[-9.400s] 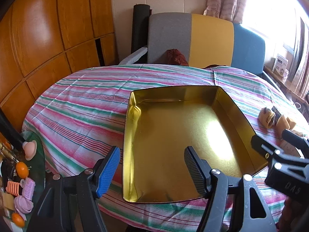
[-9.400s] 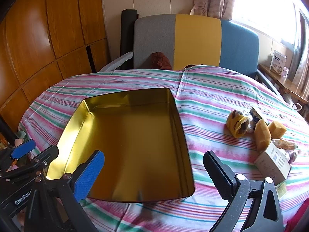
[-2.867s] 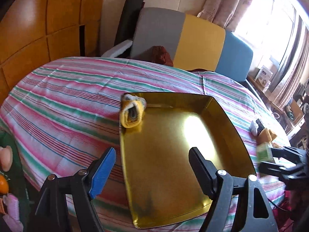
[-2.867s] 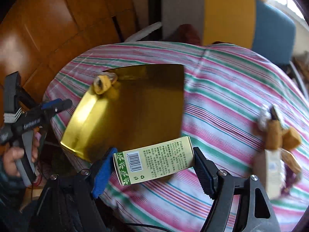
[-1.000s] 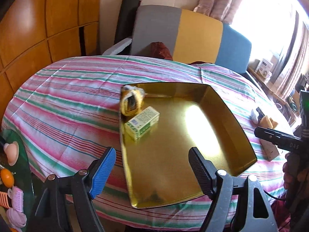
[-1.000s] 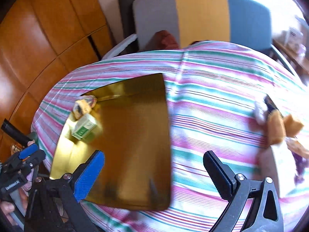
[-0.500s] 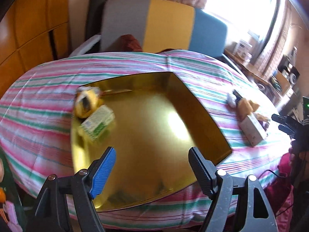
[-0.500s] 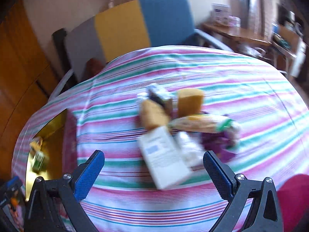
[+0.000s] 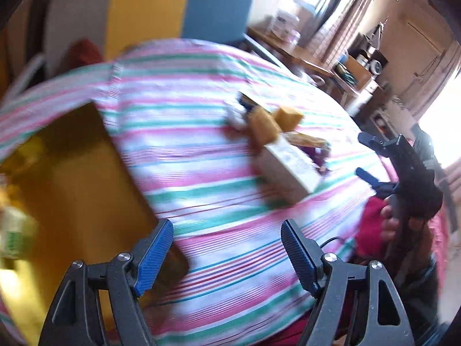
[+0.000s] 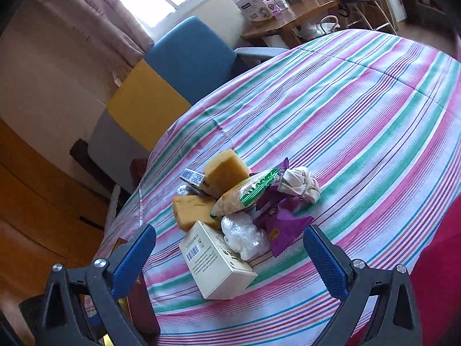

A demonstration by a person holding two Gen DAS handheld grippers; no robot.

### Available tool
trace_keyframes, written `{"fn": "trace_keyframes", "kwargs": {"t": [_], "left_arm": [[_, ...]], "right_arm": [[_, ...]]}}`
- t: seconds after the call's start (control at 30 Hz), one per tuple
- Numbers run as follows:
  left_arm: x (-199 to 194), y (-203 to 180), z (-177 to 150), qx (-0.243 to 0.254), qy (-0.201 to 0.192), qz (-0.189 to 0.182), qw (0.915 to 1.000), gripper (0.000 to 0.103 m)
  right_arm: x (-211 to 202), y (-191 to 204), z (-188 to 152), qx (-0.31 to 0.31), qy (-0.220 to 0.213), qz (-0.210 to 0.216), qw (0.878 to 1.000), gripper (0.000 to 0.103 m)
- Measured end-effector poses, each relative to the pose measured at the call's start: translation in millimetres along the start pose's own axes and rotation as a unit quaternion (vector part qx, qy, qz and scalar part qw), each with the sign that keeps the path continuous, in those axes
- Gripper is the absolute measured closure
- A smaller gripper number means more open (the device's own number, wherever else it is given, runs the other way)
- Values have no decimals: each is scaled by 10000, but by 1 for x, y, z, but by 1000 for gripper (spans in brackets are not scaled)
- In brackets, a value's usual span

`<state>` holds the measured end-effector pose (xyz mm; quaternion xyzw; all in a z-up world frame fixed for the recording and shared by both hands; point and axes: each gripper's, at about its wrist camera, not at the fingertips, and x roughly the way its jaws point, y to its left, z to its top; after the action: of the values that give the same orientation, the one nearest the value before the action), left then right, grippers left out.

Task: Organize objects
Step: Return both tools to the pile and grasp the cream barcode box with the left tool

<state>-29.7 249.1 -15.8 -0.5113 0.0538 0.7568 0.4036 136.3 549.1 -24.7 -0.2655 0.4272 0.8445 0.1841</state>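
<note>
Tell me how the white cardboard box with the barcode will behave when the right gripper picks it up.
The white cardboard box has flat, stiff-looking sides, so it probably holds firm between the open right gripper. It looks light, perhaps crushable. A clear plastic-wrapped bundle leans against it and may shift.

A round table under a striped tablecloth (image 10: 360,109) carries a gold metal tray (image 9: 72,190) near one edge. Well apart from the tray lies a clustered pile: a white carton (image 10: 216,262), two yellow sponges (image 10: 226,171), a yellow-green snack packet (image 10: 247,191), a purple wrapper (image 10: 281,222), a clear plastic bundle (image 10: 245,235) and a knotted white cloth (image 10: 301,184).
</note>
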Motion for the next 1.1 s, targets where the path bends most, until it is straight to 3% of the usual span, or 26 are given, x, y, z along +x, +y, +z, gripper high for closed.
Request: {"fn": "trace_keyframes", "kwargs": {"t": [0.17,0.4,0.63,0.83,0.9,1.03,1.1], "left_arm": [[51,-31,25,-114,454,-215,9987,24],[98,-52,57,-529,655,-187,9963,17],[136,-61,72,-894,860,11,9923,16],[163,-73,79,-880,1014,181,9908,16],[168,-75,74,-709,1088,212,9913,21],[155,-65,59,-624,1088,-161,9920,36],[141,-63,50,-299,980,-116,9947,43]], "right_arm": [[4,4,-1,-70,53,126,9999,0],[4,0,-2,-32,86,323,9994,0],[5,-2,-1,56,94,486,9988,0],[6,-4,-1,129,93,567,9983,0],[6,-6,0,161,96,580,9981,0],[7,-6,0,173,101,560,9982,0],[8,-7,0,162,131,537,9983,0]]}}
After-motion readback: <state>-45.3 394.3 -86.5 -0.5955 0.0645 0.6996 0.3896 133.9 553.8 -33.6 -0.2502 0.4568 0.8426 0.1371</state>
